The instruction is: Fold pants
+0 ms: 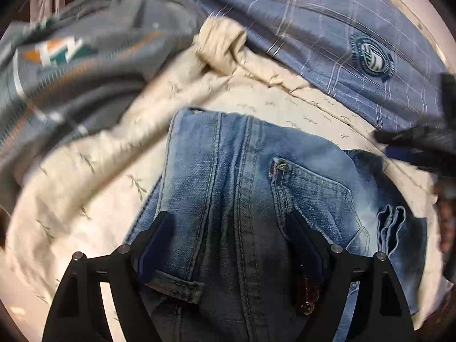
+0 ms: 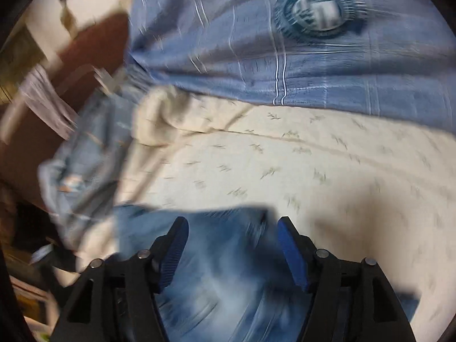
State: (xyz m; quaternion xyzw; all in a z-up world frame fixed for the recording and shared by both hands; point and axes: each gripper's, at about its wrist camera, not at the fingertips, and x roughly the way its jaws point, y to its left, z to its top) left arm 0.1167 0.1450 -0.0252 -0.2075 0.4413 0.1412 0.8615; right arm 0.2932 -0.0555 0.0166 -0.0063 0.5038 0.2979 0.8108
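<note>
Faded blue jeans (image 1: 245, 188) lie folded on a cream bedsheet (image 1: 108, 154), back pocket and belt loop facing up. My left gripper (image 1: 229, 221) hovers over their waist end, open, with the denim below its wide-spread fingers and nothing pinched. In the blurred right wrist view the jeans (image 2: 228, 270) fill the lower middle. My right gripper (image 2: 232, 223) is open above their edge, and its blue pads (image 2: 293, 256) touch no cloth.
A blue checked blanket with a round badge (image 1: 373, 59) lies along the far side. A grey-blue garment with an orange and green logo (image 1: 57, 54) is bunched at the left. A dark blurred object (image 1: 419, 139) pokes in at the right edge. Brown furniture (image 2: 94, 42) stands beyond the bed.
</note>
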